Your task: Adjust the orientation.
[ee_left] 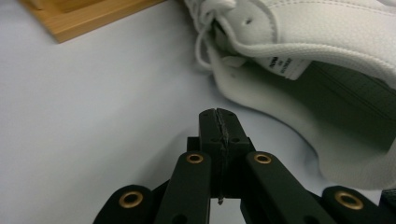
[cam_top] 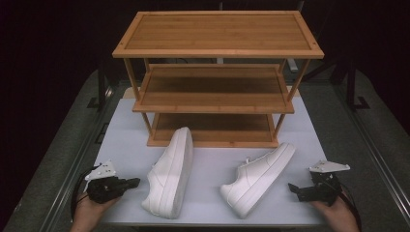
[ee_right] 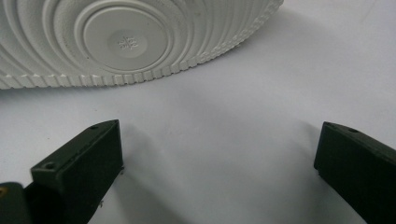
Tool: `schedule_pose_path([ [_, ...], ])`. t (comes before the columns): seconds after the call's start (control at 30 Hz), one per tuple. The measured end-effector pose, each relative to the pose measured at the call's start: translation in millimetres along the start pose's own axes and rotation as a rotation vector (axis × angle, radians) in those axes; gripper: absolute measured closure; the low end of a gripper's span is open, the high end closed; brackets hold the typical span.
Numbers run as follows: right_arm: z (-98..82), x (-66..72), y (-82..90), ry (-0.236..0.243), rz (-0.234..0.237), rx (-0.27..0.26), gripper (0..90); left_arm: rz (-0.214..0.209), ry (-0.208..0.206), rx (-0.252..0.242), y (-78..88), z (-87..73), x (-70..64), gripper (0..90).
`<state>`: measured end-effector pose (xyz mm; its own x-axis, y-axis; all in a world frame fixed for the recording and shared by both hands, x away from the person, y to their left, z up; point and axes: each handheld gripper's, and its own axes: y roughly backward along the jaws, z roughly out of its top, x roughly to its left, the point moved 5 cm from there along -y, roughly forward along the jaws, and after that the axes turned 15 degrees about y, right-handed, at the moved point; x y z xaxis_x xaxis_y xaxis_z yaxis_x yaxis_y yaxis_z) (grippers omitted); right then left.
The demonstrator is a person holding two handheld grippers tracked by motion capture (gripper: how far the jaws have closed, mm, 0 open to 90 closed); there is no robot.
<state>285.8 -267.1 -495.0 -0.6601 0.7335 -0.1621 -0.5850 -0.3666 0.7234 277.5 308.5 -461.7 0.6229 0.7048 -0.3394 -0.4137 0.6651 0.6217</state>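
Unreadable print on the shoe [ee_left: 327, 51] tongue label [ee_left: 287, 65]; no legible text.

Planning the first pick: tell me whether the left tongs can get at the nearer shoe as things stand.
Probably yes. The left tongs lie shut beside the left shoe, which rests on its side with bare table between them. They would need to open first.

two white sneakers are lying on their sides across the middle of the worktop [cam_top: 121, 145], the left sneaker [cam_top: 170, 173] blocking the left hand-held gripper [cam_top: 133, 182] just beside it, the right sneaker [cam_top: 258, 178] sitting near the right hand-held gripper [cam_top: 291, 187]. bare worktop is lying open between the two sneakers. behind them the wooden rack [cam_top: 215, 82] is closing off the far side, its three shelves standing open.
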Motion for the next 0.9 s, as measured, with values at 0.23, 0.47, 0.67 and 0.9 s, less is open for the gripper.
schedule_pose_path([
  [0.23, 0.0, 0.0, 0.0, -0.001, 0.000, 0.000, 0.6, -0.051, 0.020, -0.028, -6.6, 6.6, -3.4, 90.0],
  [0.47, 0.0, -0.1, 0.0, 0.000, 0.001, 0.001, 0.6, -0.110, 0.027, -0.047, -12.3, 13.3, -7.8, 90.0],
  [0.67, 0.0, -0.1, 0.0, 0.000, 0.001, 0.001, 0.6, -0.124, 0.009, -0.035, -21.5, 17.8, -14.6, 90.0],
  [0.9, 0.0, -0.1, 0.0, 0.000, 0.001, 0.001, 0.6, -0.147, -0.012, -0.042, -29.5, 24.8, -23.4, 90.0],
])
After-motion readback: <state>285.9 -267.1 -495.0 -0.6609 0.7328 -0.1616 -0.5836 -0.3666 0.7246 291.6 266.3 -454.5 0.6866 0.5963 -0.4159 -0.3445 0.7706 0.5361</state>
